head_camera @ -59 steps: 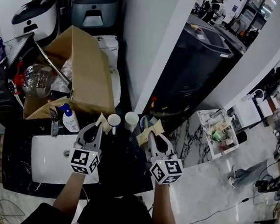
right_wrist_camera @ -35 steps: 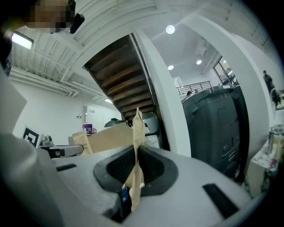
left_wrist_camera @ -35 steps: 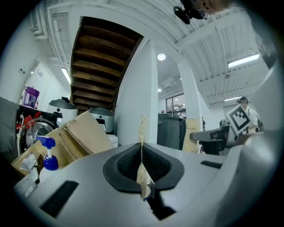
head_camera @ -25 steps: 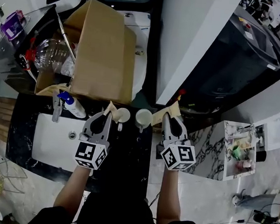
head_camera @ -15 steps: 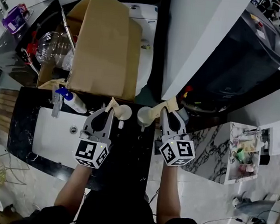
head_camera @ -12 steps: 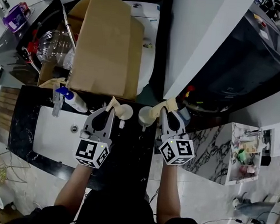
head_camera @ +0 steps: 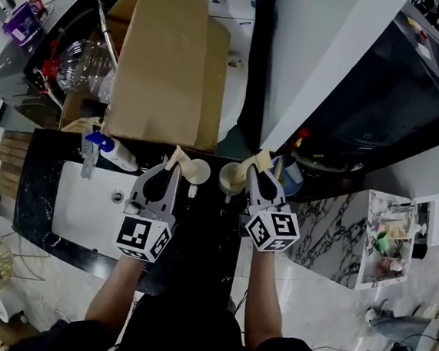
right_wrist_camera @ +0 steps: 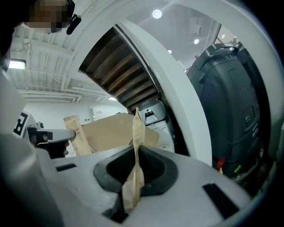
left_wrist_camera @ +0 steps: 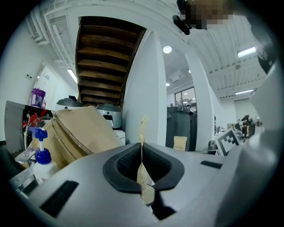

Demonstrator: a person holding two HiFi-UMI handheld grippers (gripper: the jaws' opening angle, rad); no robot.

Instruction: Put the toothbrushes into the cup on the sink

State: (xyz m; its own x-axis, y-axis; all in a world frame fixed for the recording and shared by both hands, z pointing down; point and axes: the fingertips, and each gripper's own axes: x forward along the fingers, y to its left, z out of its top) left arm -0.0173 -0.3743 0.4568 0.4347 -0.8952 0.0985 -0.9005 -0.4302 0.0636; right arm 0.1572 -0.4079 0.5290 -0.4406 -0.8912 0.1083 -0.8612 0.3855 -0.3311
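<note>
Head view shows me left tongs clamped on one paper-sleeved toothbrush and right tongs clamped on a second toothbrush, near the left cup and right cup on the counter.

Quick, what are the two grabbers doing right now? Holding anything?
Left gripper: closed on a tan paper packet.
Right gripper: closed on another tan paper packet.

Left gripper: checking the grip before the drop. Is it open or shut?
Shut. The left gripper clamps a tan paper packet, with its jaws pressed together on it.
</note>
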